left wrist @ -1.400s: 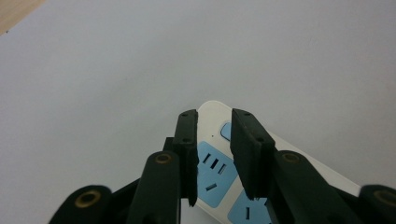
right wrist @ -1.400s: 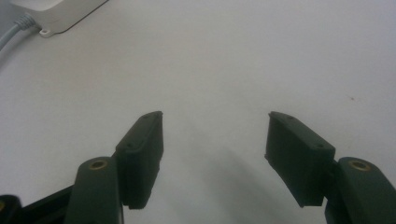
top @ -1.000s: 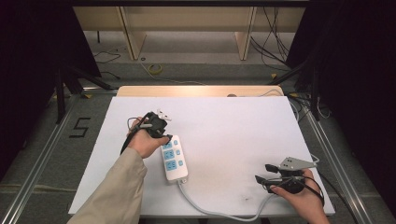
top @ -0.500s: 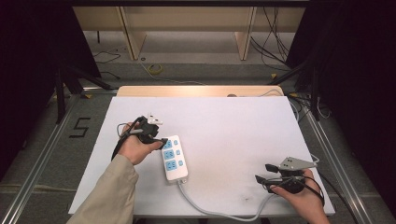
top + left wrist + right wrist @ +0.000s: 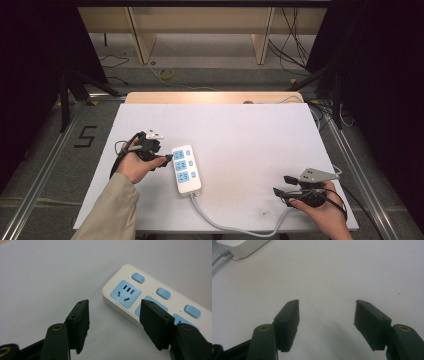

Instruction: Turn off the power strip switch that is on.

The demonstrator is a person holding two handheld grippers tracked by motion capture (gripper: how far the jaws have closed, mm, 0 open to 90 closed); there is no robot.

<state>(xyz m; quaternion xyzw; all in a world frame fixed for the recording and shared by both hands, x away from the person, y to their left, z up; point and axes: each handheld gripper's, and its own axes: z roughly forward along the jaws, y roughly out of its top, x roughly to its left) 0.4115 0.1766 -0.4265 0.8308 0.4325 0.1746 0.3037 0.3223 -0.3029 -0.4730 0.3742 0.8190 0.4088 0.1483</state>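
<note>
From the high view, a white power strip (image 5: 186, 169) with blue sockets lies on the white table (image 5: 240, 135), a bit left of the middle. Its grey cord (image 5: 235, 227) runs off toward the near edge. The left gripper (image 5: 167, 158) is just beside the strip's left side. The right gripper (image 5: 280, 191) is far off, near the right corner.

In the left gripper view, the jaws are wide apart and hold nothing. The power strip (image 5: 155, 300) sits close in front, and the right jaw covers part of it.

In the right gripper view, the jaws are wide apart over bare table (image 5: 332, 277). The strip's cord end (image 5: 242, 250) peeks in at the top left.
</note>
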